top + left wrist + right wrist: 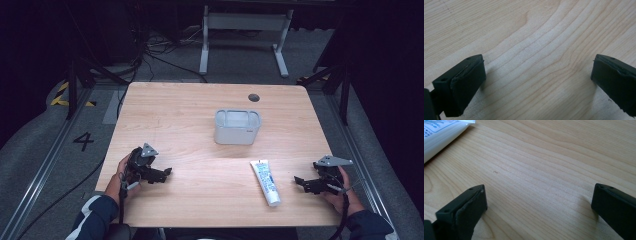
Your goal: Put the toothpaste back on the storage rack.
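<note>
A white tube [266,182] with blue and green print lies flat on the wooden table [190,115], right of centre near the front edge. A corner of the tube [439,132] shows at the upper left of the right gripper view. My right gripper [302,182] rests on the table just right of the tube, open, with bare wood between its jaws [539,202]. My left gripper [165,173] sits at the front left, open over bare wood [537,75]. A white rectangular container [237,127] stands upright near the table's middle.
A round dark grommet hole [254,97] sits near the table's far edge. Beyond the table are a white desk frame [245,35], cables on the grey floor and a floor mark "4" [83,140].
</note>
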Demonstrator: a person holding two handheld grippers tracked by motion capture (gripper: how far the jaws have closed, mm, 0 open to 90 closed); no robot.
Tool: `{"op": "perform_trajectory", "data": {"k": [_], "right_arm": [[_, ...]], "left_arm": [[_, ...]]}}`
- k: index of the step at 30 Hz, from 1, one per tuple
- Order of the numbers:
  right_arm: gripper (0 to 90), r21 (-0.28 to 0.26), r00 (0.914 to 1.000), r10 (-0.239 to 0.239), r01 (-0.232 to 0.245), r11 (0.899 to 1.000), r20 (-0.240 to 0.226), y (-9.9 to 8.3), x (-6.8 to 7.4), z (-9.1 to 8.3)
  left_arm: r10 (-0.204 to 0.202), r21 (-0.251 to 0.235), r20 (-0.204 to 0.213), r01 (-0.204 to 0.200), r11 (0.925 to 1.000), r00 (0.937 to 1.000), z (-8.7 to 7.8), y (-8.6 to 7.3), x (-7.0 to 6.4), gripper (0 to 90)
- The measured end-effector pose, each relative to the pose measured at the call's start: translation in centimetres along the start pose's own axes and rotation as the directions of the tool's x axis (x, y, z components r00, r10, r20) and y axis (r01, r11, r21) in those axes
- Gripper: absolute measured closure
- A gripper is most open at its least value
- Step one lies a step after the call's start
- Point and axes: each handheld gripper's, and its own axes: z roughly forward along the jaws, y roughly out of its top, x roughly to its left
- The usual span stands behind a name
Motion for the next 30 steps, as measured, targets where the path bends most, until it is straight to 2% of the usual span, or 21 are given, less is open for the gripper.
{"op": "perform_trajectory", "data": {"k": [1, 2, 4, 6, 7, 10, 13, 15, 17, 18, 19, 21, 23, 25, 28, 30], "right_arm": [[0.5, -0.001, 1.0000, -0.002, 0.002, 1.000, 0.000, 0.0, 0.0, 0.0], [0.5, 0.000, 1.0000, -0.002, 0.002, 1.000, 0.000, 0.0, 0.0, 0.0], [0.5, 0.000, 1.0000, -0.001, 0.001, 1.000, 0.000, 0.0, 0.1, 0.0], [0.5, 0.000, 1.0000, -0.002, 0.002, 1.000, -0.002, 0.0, 0.1, 0.0], [0.5, 0.001, 1.0000, -0.003, 0.003, 1.000, -0.002, 0.0, 0.1, 0.0], [0.5, 0.001, 1.0000, -0.006, 0.006, 1.000, -0.004, 0.0, 0.1, 0.0], [0.5, 0.027, 0.9993, -0.029, 0.029, 0.999, -0.024, 0.2, 0.0, 0.0], [0.9, 0.058, 0.9996, -0.022, 0.023, 0.998, -0.017, 0.6, 0.1, 0.0], [2.4, 0.067, 0.9996, -0.022, 0.023, 0.997, -0.017, 0.8, 0.1, 0.0], [8.6, 0.078, 0.9991, -0.036, 0.038, 0.996, -0.022, 1.0, 0.3, -0.2], [11.5, 0.080, 0.9989, -0.037, 0.040, 0.996, -0.029, 1.1, 0.5, -0.3], [17.2, 0.084, 0.9977, -0.052, 0.056, 0.995, -0.043, 1.3, 0.6, -0.3], [15.8, 0.098, 0.9967, -0.065, 0.069, 0.993, -0.048, 1.7, 0.8, -0.2], [17.2, 0.112, 0.9957, -0.065, 0.072, 0.991, -0.065, 2.1, 1.0, 0.1], [18.0, 0.128, 0.9934, -0.080, 0.090, 0.988, -0.082, 2.8, 1.3, 0.6], [20.3, 0.131, 0.9918, -0.092, 0.103, 0.986, -0.088, 3.3, 1.5, 1.0]], "left_arm": [[0.015, -0.002, 0.008, -0.015, 0.9999, 0.9998, 0.0, 0.0, 0.2, 0.1], [0.014, 0.001, 0.022, -0.014, 0.9999, 0.9997, -0.1, -0.1, 0.3, 0.3], [0.038, 0.000, 0.023, -0.038, 0.9993, 0.9990, -0.1, 0.0, 0.7, 0.3], [0.027, 0.002, 0.032, -0.027, 0.9996, 0.9991, 0.0, 0.0, 0.6, 0.2], [0.043, 0.001, 0.035, -0.043, 0.9991, 0.9984, 0.0, 0.0, 0.7, 0.2], [0.046, 0.004, 0.043, -0.046, 0.9989, 0.9980, 0.0, 0.0, 0.8, 0.3], [0.045, 0.000, 0.047, -0.045, 0.9990, 0.9979, 0.1, 0.1, 0.6, 0.6], [0.037, 0.008, 0.037, -0.037, 0.9993, 0.9986, 0.0, 0.1, 0.5, 0.6], [0.043, 0.007, 0.037, -0.043, 0.9991, 0.9984, -0.1, 0.1, 0.4, 2.6], [0.070, 0.006, 0.045, -0.070, 0.9975, 0.9965, -0.2, 0.1, 0.6, 3.3], [0.070, 0.006, 0.045, -0.070, 0.9975, 0.9965, -0.2, 0.1, 0.6, 3.3], [0.086, 0.015, 0.079, -0.088, 0.9960, 0.9931, -0.3, 0.0, 0.8, 3.2], [0.102, 0.034, 0.096, -0.106, 0.9938, 0.9901, -0.4, 0.2, 0.9, 3.1], [0.141, 0.079, 0.122, -0.151, 0.9853, 0.9824, -0.5, 0.6, 1.2, 2.8], [0.138, 0.107, 0.123, -0.151, 0.9826, 0.9827, -0.4, 1.1, 1.0, 2.8], [0.144, 0.107, 0.120, -0.157, 0.9818, 0.9823, -0.4, 1.1, 0.7, 2.8]]}}
